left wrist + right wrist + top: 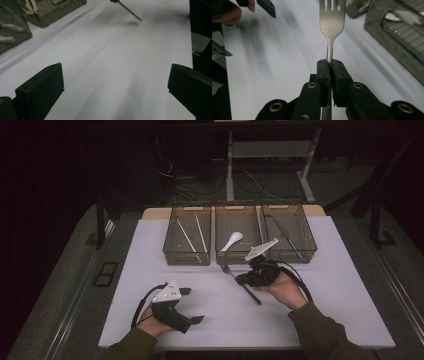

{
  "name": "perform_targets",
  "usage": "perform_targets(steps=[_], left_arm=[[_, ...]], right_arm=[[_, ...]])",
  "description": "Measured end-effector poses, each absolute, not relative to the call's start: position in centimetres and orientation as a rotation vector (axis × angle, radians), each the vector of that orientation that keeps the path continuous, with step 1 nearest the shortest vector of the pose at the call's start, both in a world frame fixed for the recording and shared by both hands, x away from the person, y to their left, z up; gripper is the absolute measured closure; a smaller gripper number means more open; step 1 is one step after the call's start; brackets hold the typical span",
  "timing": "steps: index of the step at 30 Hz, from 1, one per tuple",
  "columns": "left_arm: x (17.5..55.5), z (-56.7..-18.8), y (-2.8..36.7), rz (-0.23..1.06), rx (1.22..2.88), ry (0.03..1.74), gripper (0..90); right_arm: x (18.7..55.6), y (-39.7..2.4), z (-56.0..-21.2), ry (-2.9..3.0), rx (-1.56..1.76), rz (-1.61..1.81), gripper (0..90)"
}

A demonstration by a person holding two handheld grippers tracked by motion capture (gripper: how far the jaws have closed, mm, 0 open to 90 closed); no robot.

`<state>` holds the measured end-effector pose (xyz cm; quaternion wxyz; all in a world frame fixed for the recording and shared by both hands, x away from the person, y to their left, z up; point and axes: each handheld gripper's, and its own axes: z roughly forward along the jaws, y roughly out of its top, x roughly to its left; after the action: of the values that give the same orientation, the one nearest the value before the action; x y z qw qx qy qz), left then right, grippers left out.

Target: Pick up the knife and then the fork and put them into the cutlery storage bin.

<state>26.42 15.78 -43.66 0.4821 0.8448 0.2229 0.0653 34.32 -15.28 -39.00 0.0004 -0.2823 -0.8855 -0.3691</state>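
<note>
I look down on the big white table (320, 310) first. At its far side three see-through bins sit in a row: the left bin (172, 256) has thin sticks in it, the middle bin (240, 256) has a white spoon (232, 240), and the right bin (295, 255) has one long thin tool that I cannot name from here. My right gripper (239, 280) is just in front of the middle bin, and its jaws are squeezed tight on the handle of a fork (331, 22). In the right gripper view the fork sticks straight out past the jaws, with its prongs pointing toward the bins, and it hangs above the table, not on it. In the high view the prongs are close to the front wall of the middle bin and the handle end trails back toward me. My left gripper (195, 306) waits near my edge of the table with its jaws wide apart and nothing between them. I think the job now is to put the fork into one of the bins, though I cannot tell which one. To do it well, I should keep the squeeze firm so the fork does not slip, lift the prongs over the bin wall before I go forward, go slowly, and let go only when the fork is low inside.
</note>
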Motion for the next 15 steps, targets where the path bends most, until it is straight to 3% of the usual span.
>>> perform_targets(steps=[15], left_arm=[[26.3,-43.6,15.8,0.157,2.058,0.538,0.0]], right_arm=[[34.6,-19.7,-36.7,-2.652,-0.955,-1.477,84.9]])
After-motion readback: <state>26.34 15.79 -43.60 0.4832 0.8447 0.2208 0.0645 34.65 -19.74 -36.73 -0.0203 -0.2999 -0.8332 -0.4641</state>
